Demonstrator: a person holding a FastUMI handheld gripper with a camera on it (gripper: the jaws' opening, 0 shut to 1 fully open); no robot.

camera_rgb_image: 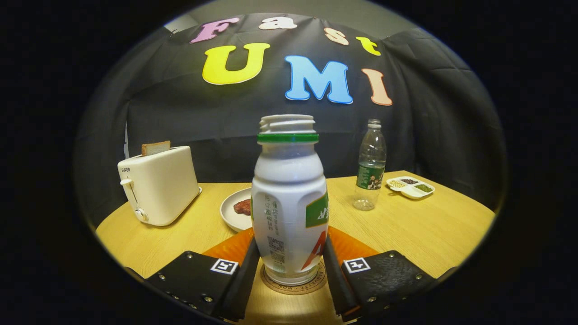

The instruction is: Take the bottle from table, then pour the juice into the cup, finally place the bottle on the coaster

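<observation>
Your gripper (289,271) has both fingers pressed on the flanks of the white plastic bottle (289,203), which stands upright on the round coaster (293,285). The bottle hides most of the coaster, leaving you only its front rim. The cap is off and the threaded neck is bare (the level inside is impossible to judge). An orange shape (228,247) pokes out behind the fingers, too covered to identify. Beyond it sits a white plate (232,210), half hidden.

Glossy plastic bottle (289,198), smooth wood table (433,225), matt cloth wall (433,126)
</observation>
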